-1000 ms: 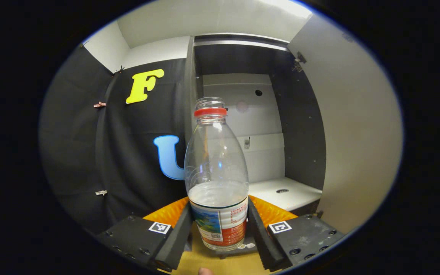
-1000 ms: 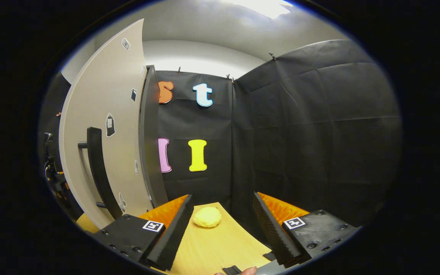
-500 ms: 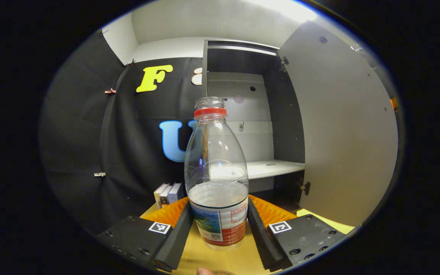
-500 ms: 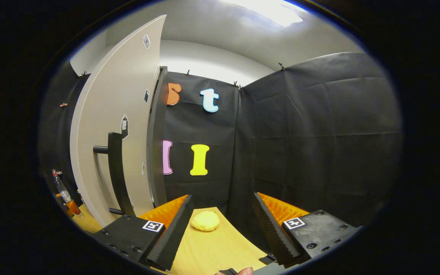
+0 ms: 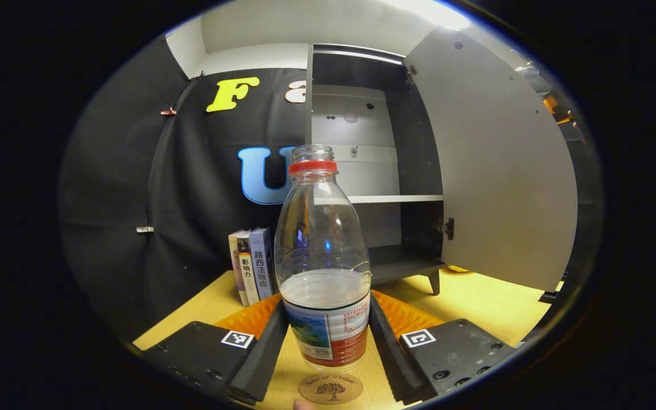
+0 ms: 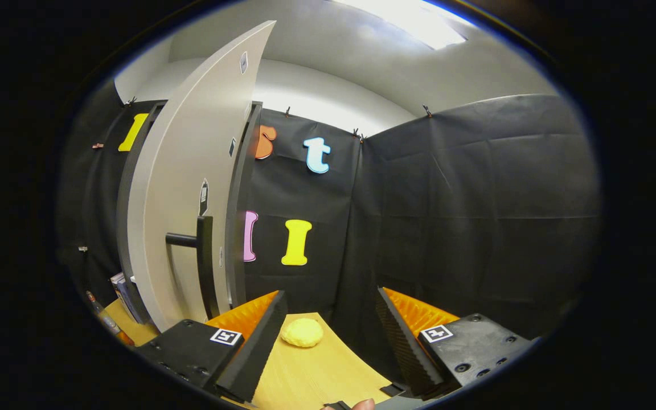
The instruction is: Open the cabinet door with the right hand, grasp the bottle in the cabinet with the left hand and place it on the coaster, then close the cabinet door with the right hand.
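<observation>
A clear plastic bottle [image 5: 325, 256] with a red neck ring, no cap and some water stands upright between the fingers of my left gripper [image 5: 326, 341], which is shut on its labelled lower part. Just below and in front of the bottle's base, a round wooden coaster [image 5: 331, 388] lies on the yellow table. Behind it the cabinet [image 5: 362, 171] stands open, its door [image 5: 499, 171] swung out to the right. In the right gripper view, my right gripper [image 6: 328, 336] is open and holds nothing, to the right of the cabinet door [image 6: 191, 188] and its dark handle [image 6: 205, 262].
A few books [image 5: 251, 265] stand upright against the black wall, left of the cabinet. A yellow lumpy object [image 6: 302, 332] lies on the table [image 6: 311, 376] ahead of the right gripper. Black cloth walls close off the back and sides.
My left gripper has drawn back from the cabinet shelf and come down with the bottle; the table, books and coaster are now in view. The right gripper has backed slightly away from the door.
</observation>
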